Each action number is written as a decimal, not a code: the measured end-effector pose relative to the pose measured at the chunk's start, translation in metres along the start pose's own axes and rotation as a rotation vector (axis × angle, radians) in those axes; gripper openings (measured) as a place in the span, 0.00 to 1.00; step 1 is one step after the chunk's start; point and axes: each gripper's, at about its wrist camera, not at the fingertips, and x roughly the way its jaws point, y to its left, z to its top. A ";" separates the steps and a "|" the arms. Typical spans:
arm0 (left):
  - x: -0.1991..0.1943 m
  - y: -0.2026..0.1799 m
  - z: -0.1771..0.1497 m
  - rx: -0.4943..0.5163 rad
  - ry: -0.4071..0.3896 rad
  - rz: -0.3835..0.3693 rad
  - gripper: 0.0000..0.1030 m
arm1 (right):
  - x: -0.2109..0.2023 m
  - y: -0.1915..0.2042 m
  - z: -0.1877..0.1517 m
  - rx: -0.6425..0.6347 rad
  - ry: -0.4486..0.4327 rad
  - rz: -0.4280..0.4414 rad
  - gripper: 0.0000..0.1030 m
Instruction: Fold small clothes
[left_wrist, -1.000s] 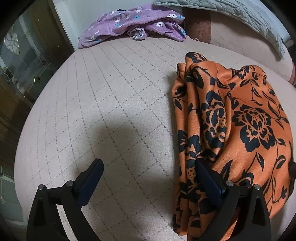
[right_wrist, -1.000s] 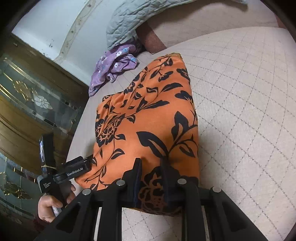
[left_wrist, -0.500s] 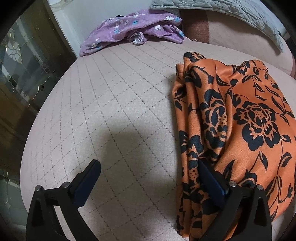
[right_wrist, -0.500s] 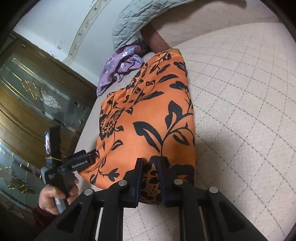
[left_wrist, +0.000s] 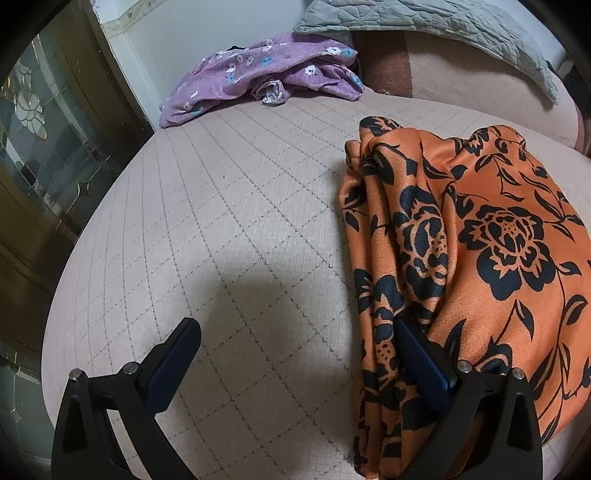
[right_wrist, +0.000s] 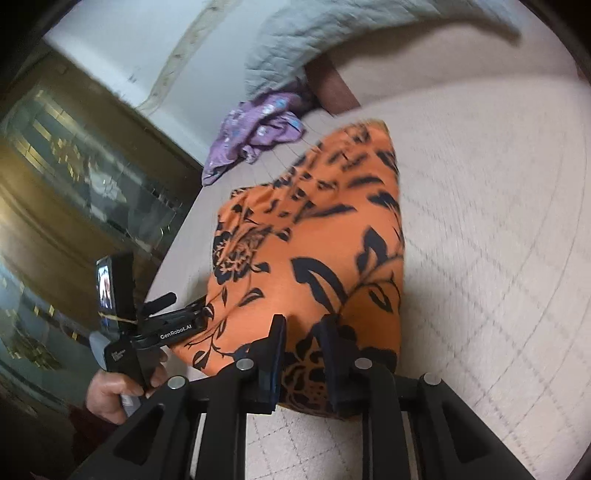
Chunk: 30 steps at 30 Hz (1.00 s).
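Since the earlier frame the right gripper (right_wrist: 301, 354) has lifted the orange garment (right_wrist: 314, 236), jaws opening around its near hem. Left gripper (left_wrist: 295, 354) gapes beside it on the bed (left_wrist: 221, 206). Silky, slippery: pinch hems.

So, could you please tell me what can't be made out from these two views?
- Right wrist view: the orange cloth pattern and the mattress stitching are motion-blurred.
- Left wrist view: the cloth's right side is cut off by the frame edge.
- Purple garment: crumpled, so its type is unclear.
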 end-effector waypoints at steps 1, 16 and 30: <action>0.000 0.001 0.000 0.001 0.000 -0.003 1.00 | -0.001 0.002 0.000 -0.010 -0.009 0.000 0.21; 0.002 0.005 -0.002 -0.016 0.002 -0.007 1.00 | 0.023 -0.005 -0.008 0.010 0.030 -0.009 0.21; 0.002 0.005 -0.002 -0.018 0.001 -0.008 1.00 | 0.023 -0.010 -0.008 0.038 0.025 0.020 0.21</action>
